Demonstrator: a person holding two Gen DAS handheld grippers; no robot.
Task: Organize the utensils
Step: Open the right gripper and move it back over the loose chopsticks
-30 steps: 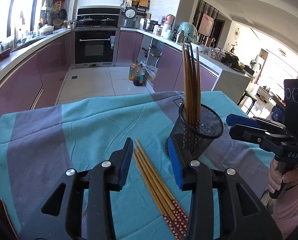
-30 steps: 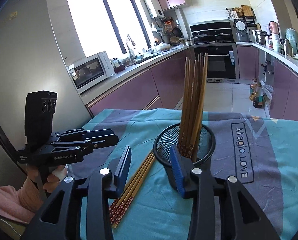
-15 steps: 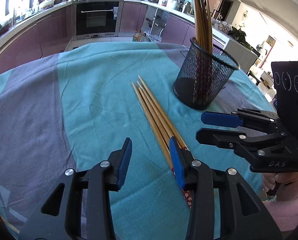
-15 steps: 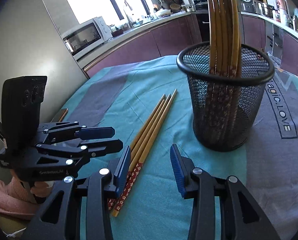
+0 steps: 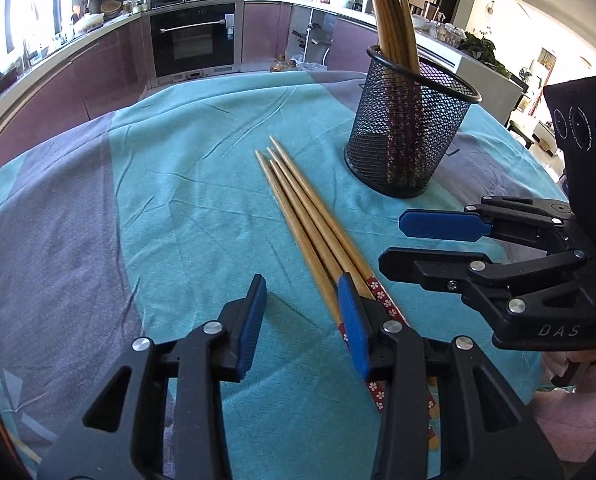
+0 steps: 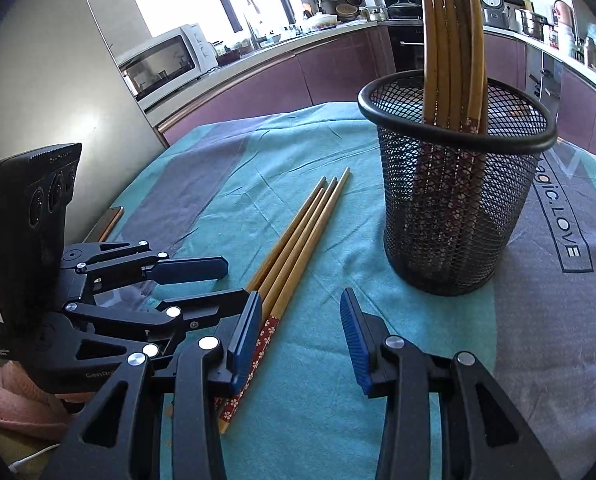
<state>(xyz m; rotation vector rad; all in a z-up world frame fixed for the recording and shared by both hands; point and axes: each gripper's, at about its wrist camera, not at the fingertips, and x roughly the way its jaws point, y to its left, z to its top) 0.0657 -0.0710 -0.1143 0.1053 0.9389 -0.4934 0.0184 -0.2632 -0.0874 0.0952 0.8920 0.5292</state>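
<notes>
Several bamboo chopsticks with red flowered ends lie together on the teal tablecloth; they also show in the right wrist view. A black mesh holder stands upright behind them with several chopsticks in it; it shows in the right wrist view too. My left gripper is open and empty, low over the cloth, its right finger at the chopsticks' handle ends. My right gripper is open and empty, its left finger beside the same handle ends. Each gripper shows in the other's view, open: the right one and the left one.
The teal and grey tablecloth covers the table. A phone lies near the table's left edge. Purple kitchen cabinets, an oven and a microwave stand beyond the table.
Both grippers have dropped lower and pulled back from the holder toward the chopsticks' handle ends. Both stay open. The chopsticks and the holder have not moved.
</notes>
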